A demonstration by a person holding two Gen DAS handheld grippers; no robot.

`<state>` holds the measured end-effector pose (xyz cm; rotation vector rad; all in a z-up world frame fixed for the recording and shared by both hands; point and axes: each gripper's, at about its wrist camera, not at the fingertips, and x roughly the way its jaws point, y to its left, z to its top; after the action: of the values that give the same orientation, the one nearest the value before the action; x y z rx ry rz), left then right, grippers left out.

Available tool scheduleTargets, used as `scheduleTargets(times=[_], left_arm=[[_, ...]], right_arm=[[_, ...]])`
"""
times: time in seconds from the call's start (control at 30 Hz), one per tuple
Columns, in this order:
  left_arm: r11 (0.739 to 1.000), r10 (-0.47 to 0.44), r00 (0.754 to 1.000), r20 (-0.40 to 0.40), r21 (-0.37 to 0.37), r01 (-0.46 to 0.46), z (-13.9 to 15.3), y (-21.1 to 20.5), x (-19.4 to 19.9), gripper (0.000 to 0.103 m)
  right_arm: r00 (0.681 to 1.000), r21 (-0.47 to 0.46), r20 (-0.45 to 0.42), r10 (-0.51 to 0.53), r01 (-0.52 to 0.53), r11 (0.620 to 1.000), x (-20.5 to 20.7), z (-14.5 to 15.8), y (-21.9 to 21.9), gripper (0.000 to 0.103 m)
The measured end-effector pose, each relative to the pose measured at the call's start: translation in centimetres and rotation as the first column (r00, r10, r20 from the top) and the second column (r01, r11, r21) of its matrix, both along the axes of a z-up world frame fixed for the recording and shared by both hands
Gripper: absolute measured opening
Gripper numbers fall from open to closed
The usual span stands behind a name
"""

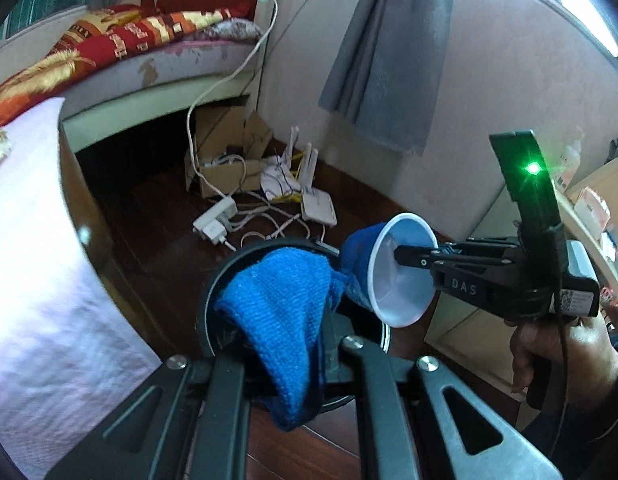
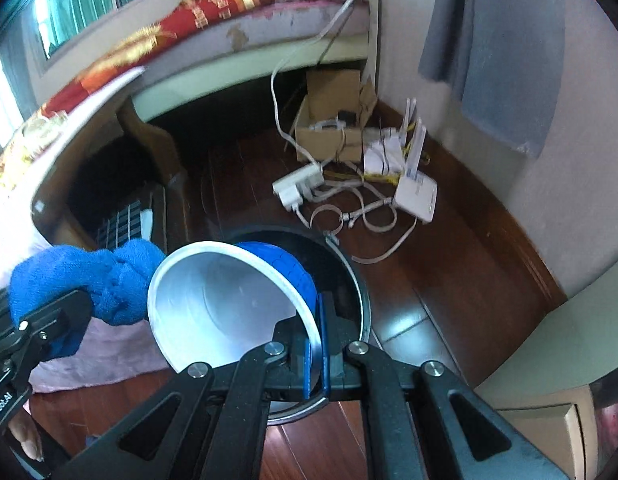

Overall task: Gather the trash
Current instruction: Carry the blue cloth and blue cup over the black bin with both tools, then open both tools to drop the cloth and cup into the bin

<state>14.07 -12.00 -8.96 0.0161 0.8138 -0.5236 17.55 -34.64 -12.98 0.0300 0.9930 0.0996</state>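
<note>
While a cardboard box [image 2: 329,120], power strip [image 2: 299,186] and router [image 2: 417,196] clutter the floor at upper centre, the black bin [image 2: 349,276] sits mid-frame. Left tongs [image 1: 285,364] are clamped on a blue cloth [image 1: 277,304] over its mouth; right tongs [image 2: 317,360] pinch the blue cup's [image 2: 229,304] rim above it.

A cardboard box [image 2: 329,128], power strip [image 2: 299,186] and router [image 2: 417,196] lie on the floor.

Both wrist views downward, close, sharing bin [image 1: 213,280]
</note>
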Motion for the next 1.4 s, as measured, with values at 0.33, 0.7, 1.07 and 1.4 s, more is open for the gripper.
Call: scheduleTargets(times=[0.33,0.7,1.07,1.4], left_arm=[[0.997,0.074,0.993,-0.095,0.032,-0.072,-4.3,-0.5,1.8,0.068],[0.987,0.152,0.988,0.010,0.051,-0.153,-1.1,1.6,-0.1,0.086],[0.975,0.211,0.972,0.105,0.046,-0.217,2.9,3.9,-2.3,0.091],[0.965,0.251,0.952,0.175,0.035,-0.261,5.6,5.9,-3.7,0.098]], right_arm=[[0.995,-0.109,-0.100,0.002,-0.013,0.994,2.4,-4.4,0.1,0.062],[0.998,-0.102,-0.015,-0.054,0.052,0.993,0.9,-0.2,-0.7,0.103],[0.993,-0.111,0.118,-0.006,0.020,0.994,-1.8,5.8,2.6,0.103],[0.982,-0.095,0.184,0.028,-0.010,0.995,-3.5,8.8,4.9,0.103]])
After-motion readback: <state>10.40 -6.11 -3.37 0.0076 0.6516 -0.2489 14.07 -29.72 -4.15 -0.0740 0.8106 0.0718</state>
